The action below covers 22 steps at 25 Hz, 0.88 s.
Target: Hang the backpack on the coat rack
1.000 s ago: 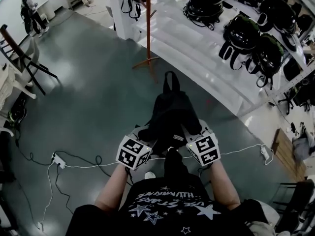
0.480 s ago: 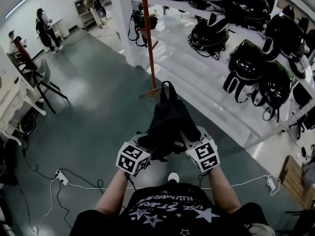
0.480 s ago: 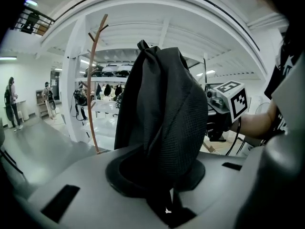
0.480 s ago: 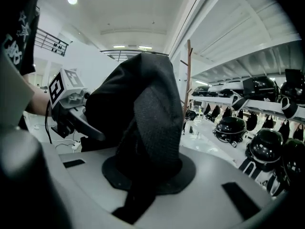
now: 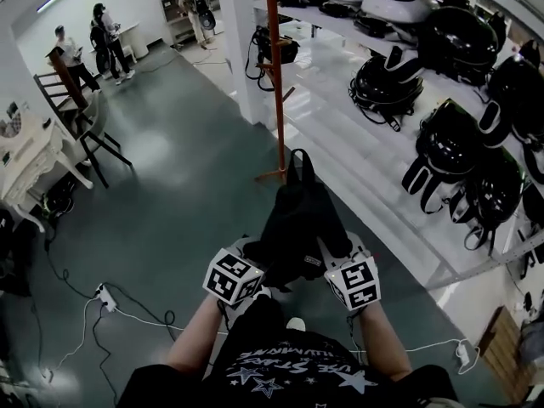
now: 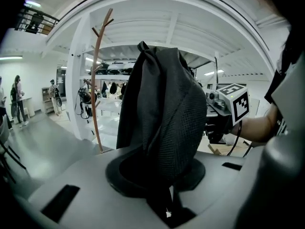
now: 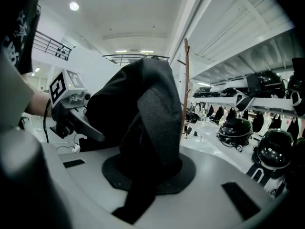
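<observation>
A black backpack [image 5: 297, 219] hangs between my two grippers, its top loop pointing at the coat rack. My left gripper [image 5: 257, 257] is shut on a mesh shoulder strap [image 6: 174, 128], which rises straight out of its jaws. Beside it, my right gripper [image 5: 325, 257] is shut on the other mesh strap [image 7: 157, 123]. The strap fabric hides the pads of both. The coat rack [image 5: 276, 75] is a thin orange-brown pole with short pegs, standing just beyond the backpack. It also shows as the coat rack [image 6: 95, 89] in the left gripper view and the coat rack [image 7: 185, 89] in the right gripper view.
White shelves [image 5: 365, 143] at the right carry several black backpacks [image 5: 446, 134]. A white column [image 5: 242, 41] stands behind the rack. Chairs [image 5: 85, 126] and a white table stand at the left. Cables and a power strip [image 5: 104, 296] lie on the floor. People [image 5: 106, 41] stand far back.
Both grippers have carried the backpack forward toward the coat rack, which is now much nearer, its base just past the backpack's top loop. Both grips are unchanged.
</observation>
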Available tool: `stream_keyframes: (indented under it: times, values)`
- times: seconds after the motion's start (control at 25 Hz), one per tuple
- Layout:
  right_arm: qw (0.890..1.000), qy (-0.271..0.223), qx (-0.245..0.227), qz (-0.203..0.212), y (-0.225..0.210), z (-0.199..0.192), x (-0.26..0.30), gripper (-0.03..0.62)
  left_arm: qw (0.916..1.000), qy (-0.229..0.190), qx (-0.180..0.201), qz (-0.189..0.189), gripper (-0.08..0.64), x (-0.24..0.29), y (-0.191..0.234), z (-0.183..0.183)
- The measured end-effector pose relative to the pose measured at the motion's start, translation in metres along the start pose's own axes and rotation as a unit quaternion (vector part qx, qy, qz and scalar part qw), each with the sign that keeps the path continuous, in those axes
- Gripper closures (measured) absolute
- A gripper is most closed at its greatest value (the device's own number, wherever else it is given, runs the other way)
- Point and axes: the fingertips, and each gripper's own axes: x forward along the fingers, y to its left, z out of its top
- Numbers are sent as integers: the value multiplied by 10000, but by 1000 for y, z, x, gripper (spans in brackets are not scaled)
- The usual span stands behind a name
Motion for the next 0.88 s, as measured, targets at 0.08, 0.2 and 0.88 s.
stream_keyframes:
  times: [0.08,0.2,0.88]
  values:
    - [9999,81,97,39,-5,-5,10,535,9999,89,-59,-71,465,8,8,-2]
    - [9996,198,217,47,-16,-13,26,535,9994,194,-84,-266,465,25,23,-2]
    - [9979,185,208,-589,-142,51,205,535,9973,-15,202,-709,465,137,205,101]
